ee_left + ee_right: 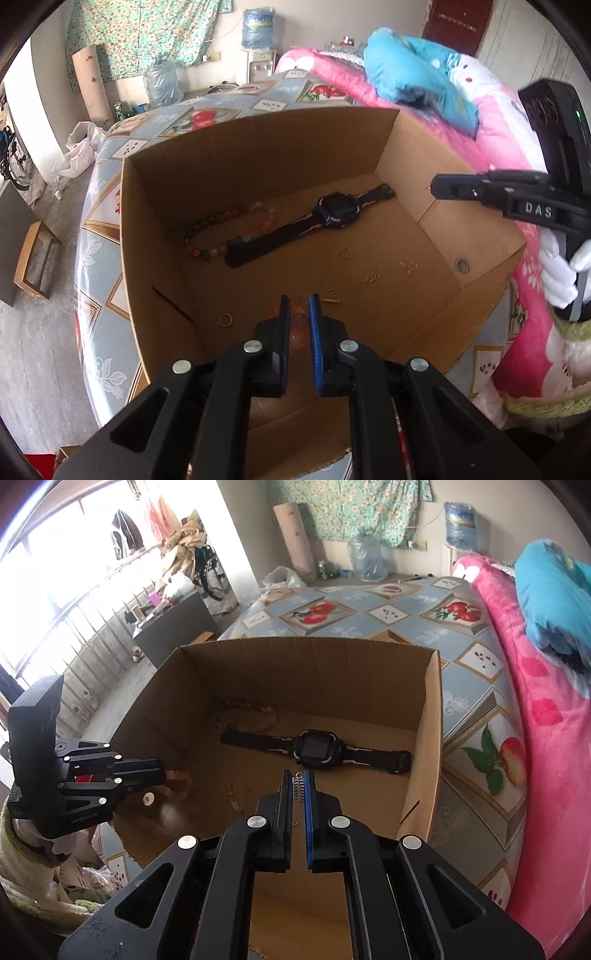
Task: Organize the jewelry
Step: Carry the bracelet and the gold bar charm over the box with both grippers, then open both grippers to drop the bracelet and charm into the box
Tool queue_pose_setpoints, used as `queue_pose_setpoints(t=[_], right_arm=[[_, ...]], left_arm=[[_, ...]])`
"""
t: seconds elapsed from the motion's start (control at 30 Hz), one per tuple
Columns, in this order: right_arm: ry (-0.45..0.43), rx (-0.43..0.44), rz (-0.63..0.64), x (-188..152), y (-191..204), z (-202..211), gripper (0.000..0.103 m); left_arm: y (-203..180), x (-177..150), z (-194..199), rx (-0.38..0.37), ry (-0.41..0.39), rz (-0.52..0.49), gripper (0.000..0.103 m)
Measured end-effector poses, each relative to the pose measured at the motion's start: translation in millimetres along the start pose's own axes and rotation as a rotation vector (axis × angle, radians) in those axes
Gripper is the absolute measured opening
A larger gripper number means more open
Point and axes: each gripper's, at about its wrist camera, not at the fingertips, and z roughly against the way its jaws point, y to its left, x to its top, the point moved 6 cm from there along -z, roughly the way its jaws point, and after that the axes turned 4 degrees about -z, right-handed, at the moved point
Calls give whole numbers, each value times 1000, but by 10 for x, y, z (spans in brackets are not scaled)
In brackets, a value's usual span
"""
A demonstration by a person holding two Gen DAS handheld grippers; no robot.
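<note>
Both grippers hang over an open cardboard box (pixel 258 155) that sits on a bed with a fruit-print cover (pixel 369 616); there is no bench here.

Right gripper (pixel 298 775): jaws nearly together, pinching a small silver comb-like charm with a ring on top (pixel 297 786). It sits high at the fingertips, ring poking out past them. Shut on this piece.

Left gripper (pixel 297 301): jaws narrow, with orange translucent beads (pixel 298 325) between the pads. The beads look pinched, so I read this as a hold on a bead piece, though I cannot tell how much of it is caught.

Box floor: black watch (pixel 338 212) laid flat across the middle, bead bracelet (pixel 229 230) behind it toward the far wall, two gold rings, one in the middle of the floor (pixel 346 253) and one near the left wall (pixel 225 319), and fine gold chain pieces (pixel 371 277) scattered near the front.

Risks from here, as judged:
- The charm is held by a thin edge. A jolt or twist could let it slip and drop among the gold chains, where it would be hard to find.
- Round beads between flat pads can roll out. If only one or two are caught, the rest of the strand hangs free and could snag on the box wall.
- The grippers work close together over a small box, so a sideways swing could knock them into each other.
- A release over the chain pieces risks tangling.
</note>
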Motion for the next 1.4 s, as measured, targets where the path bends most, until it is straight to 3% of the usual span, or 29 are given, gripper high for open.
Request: queue_pose_setpoints(t=[0.13, 0.37, 0.63, 0.7, 0.8, 0.87, 0.97, 1.07, 1.2, 1.3, 1.4], right_arm=[[52, -32, 11, 21, -38, -137, 4], [32, -50, 6, 41, -59, -92, 7], [-67, -44, -72, 91, -217, 243, 14], [-107, -40, -107, 67, -278, 396, 24], [-146, -35, -175, -23, -394, 552, 30], [-155, -27, -236, -119, -487, 594, 33], [-126, 21, -344, -317, -624, 540, 34], [-75, 57, -421, -497, -682, 394, 34], [-46, 54, -420, -608, -614, 268, 36], [-48, 55, -419, -595, -591, 272, 37], [-42, 62, -419, -607, -584, 260, 38]], left_arm=[[-15, -12, -49, 30, 24, -27, 10], [-44, 0, 22, 16, 0, -13, 28], [25, 54, 415, 9, -129, 77, 47], [86, 57, 557, 13, -176, 117, 55], [219, 31, 755, 49, -244, 185, 69], [300, -4, 816, 79, -268, 229, 73], [445, -116, 755, 118, -244, 311, 79], [530, -291, 555, 78, -173, 399, 79], [510, -439, 357, 4, -116, 459, 79], [415, -450, 270, -49, -115, 479, 80], [358, -441, 252, -20, -126, 488, 82]])
